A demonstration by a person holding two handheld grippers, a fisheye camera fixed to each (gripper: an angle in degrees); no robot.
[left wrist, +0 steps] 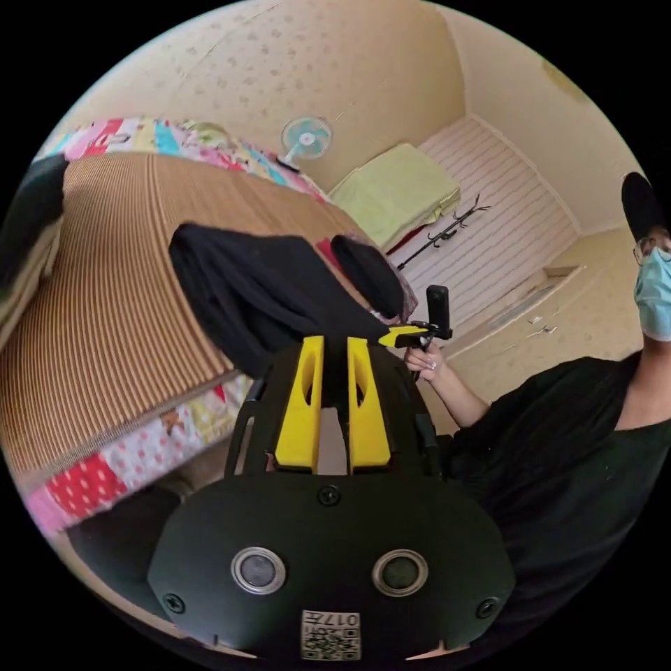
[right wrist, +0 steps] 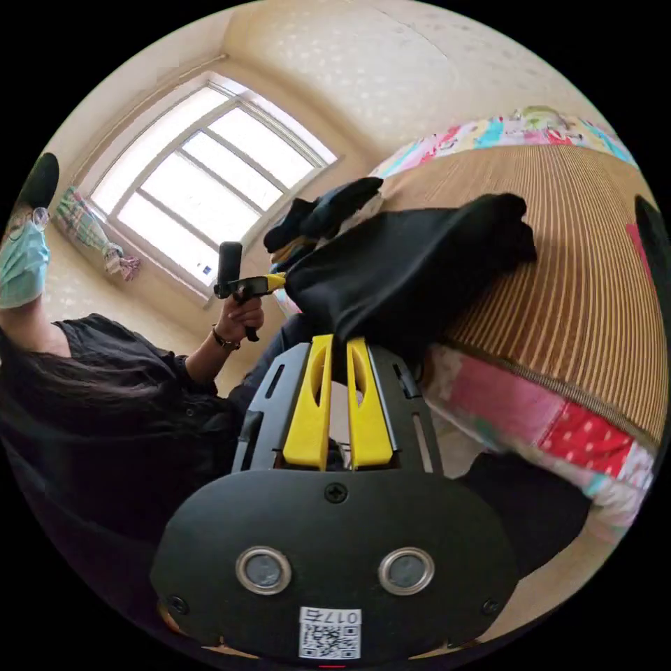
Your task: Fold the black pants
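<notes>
Left gripper view: left tongs (left wrist: 334, 342) and right tongs (left wrist: 400, 337) both pinching black pants (left wrist: 251, 293) over striped mat (left wrist: 105, 293).

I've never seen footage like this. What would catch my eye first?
Probably the black pants, lifted off a striped bamboo mat with each end pinched in a yellow-jawed tool: the left tool and the right tool. Behind them, a big bright window stands out in the right gripper view.

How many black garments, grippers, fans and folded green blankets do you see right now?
Black pants: 1
Other dark clothes piled on the mat: 1 heap, count unclear
Grippers: 2, left gripper, right gripper
Fan: 1
Green blanket: 1
Total: 6
</notes>
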